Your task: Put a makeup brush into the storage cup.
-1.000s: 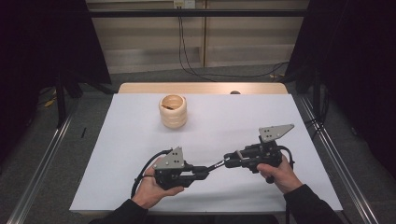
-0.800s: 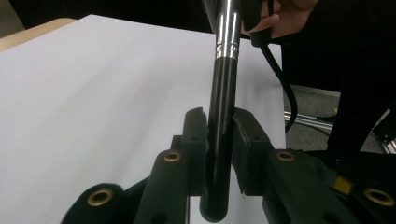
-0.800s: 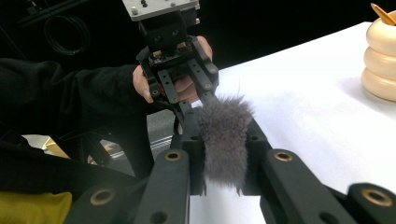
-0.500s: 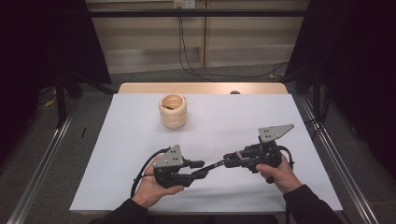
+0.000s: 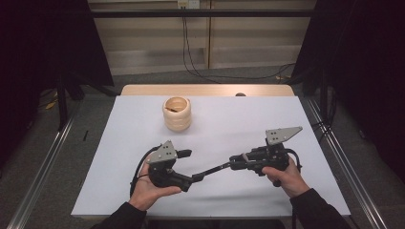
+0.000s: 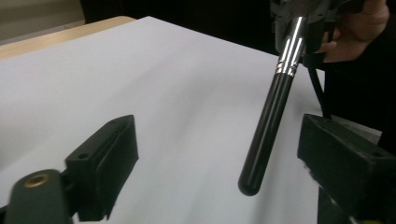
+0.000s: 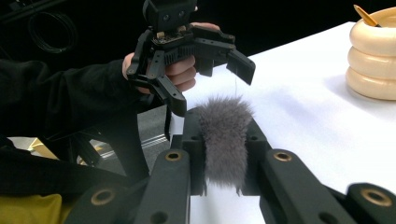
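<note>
The left gripper (image 5: pixel 187 168) sits low over the near part of the white tabletop (image 5: pixel 229 119), held in the person's left hand (image 5: pixel 152 187). Its jaws have just been opening and now stand wide apart; in the left gripper view the black handle end of the brush (image 6: pixel 271 116) hangs free between them, touching neither pad. This looks like a handover: the left side has let go so that the other side alone carries the load.

The brush (image 5: pixel 212 169) spans the gap between the two grippers, above the tabletop, handle pointing left.

The right gripper (image 5: pixel 236 164) is clamped on the brush at its grey bristle head (image 7: pixel 224 140), which bulges between the pads in the right gripper view. Gripping the head end leaves the handle free, probably for lowering it into the cup.

The ribbed cream cup (image 5: pixel 177 113) stands upright farther back on the tabletop, well apart from both grippers.
</note>
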